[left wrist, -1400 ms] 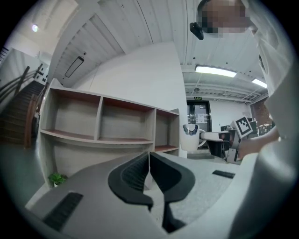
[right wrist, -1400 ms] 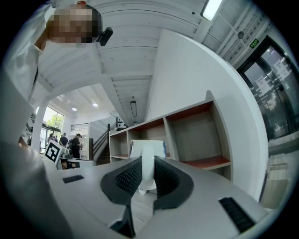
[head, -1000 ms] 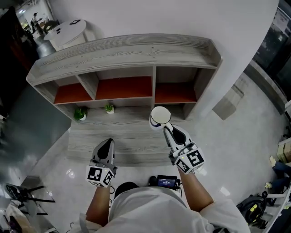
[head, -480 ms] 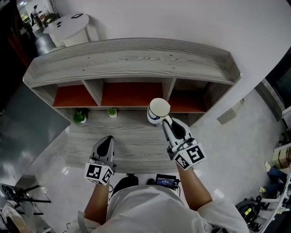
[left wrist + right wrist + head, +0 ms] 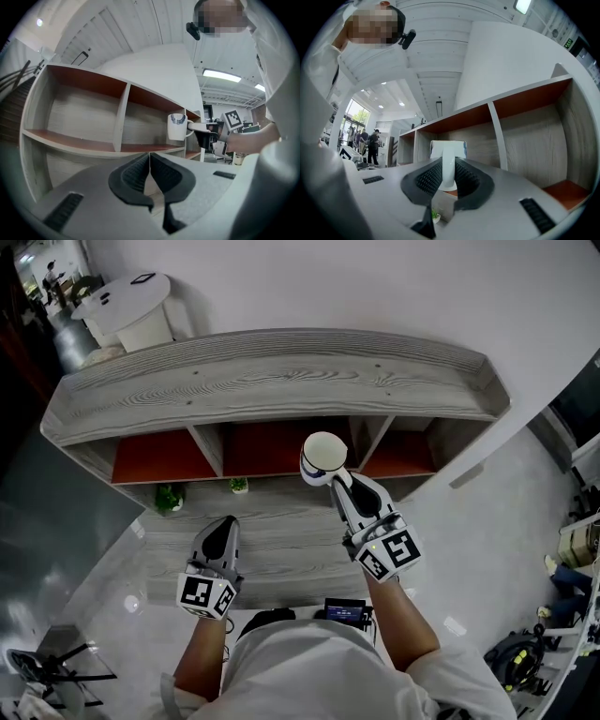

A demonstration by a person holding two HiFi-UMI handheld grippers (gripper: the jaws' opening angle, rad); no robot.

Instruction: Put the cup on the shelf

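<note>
1. The white cup (image 5: 324, 457) was in the air, upright with its mouth up. It hung in front of the shelf (image 5: 281, 381), about level with the row of compartments and near the divider between the middle and right bays. It was not resting on any board.
2. The right claw (image 5: 448, 174) was clenched on the cup's handle, which stood as a white strip between the ribbed pads. Judgement: the handle grip kept the body clear of the jaws, so the base could be set down flat.
3. The left claw (image 5: 149, 173) had its pads together with nothing between them. It was held low and well apart from the cup, probably idle.
4. Judgement: transport was nearly done, and insertion and release were not yet made.
5. The shelf was grey wood-grain with orange-red compartment floors, and the visible bays looked empty.
6. Below it, a grey wood tabletop (image 5: 272, 540) carried two small potted plants (image 5: 170, 496).
7. The room had a pale glossy floor (image 5: 487, 549), a white wall behind, and a round white table (image 5: 122, 301) at far left.
</note>
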